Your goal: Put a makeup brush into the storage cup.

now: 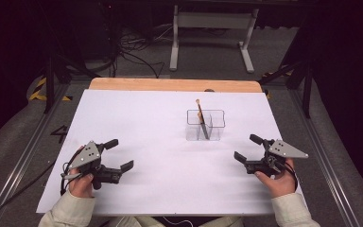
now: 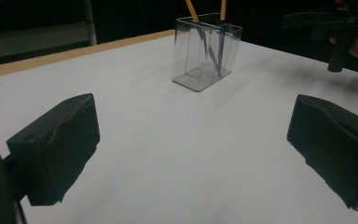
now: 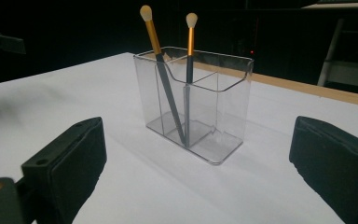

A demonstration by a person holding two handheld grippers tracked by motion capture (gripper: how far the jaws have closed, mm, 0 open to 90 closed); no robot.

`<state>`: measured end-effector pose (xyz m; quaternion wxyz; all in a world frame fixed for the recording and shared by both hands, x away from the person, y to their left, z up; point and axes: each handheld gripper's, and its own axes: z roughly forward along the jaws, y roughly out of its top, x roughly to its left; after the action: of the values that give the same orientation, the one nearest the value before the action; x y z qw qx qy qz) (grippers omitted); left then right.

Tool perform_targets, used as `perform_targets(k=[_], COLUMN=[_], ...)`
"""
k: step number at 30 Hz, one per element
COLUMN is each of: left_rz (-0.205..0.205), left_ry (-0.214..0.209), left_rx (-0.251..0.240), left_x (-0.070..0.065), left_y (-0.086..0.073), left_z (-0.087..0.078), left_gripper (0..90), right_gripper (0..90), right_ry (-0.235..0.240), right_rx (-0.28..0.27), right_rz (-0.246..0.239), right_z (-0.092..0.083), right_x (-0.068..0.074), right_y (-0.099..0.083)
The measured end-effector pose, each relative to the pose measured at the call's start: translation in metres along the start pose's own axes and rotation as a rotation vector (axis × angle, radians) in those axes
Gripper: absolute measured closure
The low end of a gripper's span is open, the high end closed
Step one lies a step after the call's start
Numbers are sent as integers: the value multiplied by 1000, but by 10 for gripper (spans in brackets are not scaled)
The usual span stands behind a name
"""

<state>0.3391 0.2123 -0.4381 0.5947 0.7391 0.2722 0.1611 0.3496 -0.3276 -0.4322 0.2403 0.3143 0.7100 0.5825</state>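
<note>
Sleeves and hands enter at the bottom of the high view, each holding a tool low over the white table (image 1: 137, 123). At lower left the left gripper (image 1: 122, 154) points toward the frame's middle with its jaws spread wide and nothing between them; at lower right the right gripper (image 1: 248, 148) mirrors it, jaws likewise released and bare. Past both, right of centre in the high view, stands the clear holder (image 1: 205, 125) with a dark-handled brush leaning in it. The right gripper view brings out what the high view blurs together: two brushes (image 3: 159, 60), handles gold above and dark below with pale tips up, one slanting and one nearly upright, against the divider between the holder's compartments. The left gripper view shows the holder (image 2: 206, 51) at upper centre with the brush tips cut off by the frame edge, and the right gripper (image 2: 328, 25) at upper right.
</note>
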Motion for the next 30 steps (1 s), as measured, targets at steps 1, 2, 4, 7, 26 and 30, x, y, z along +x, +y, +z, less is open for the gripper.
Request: perform_targets(k=[1,2,4,7,26,30], left_rz=[0,2,7,-7,-39,-45], left_ry=[-6,-9,-7,-4,9,13], left_rx=[-5,-7,-8,-6,-1,-1], left_x=[0,1,3,4,13,14], left_y=[-1,-2,-4,-6,-16,-15], left_z=[0,0,1,2,2,2], left_gripper=[32,34,33,33,44,44], right_gripper=[44,44,43,43,44,44], right_ry=[-5,-7,-12,-9,-15,-15], right_rx=[-3,-5,-4,9,79,72], right_rz=[-2,-6,-6,-1,-5,-13], right_z=[0,0,0,3,10,10], right_x=[0,1,1,2,3,5], right_y=[-2,-3,-6,-10,-17,-16])
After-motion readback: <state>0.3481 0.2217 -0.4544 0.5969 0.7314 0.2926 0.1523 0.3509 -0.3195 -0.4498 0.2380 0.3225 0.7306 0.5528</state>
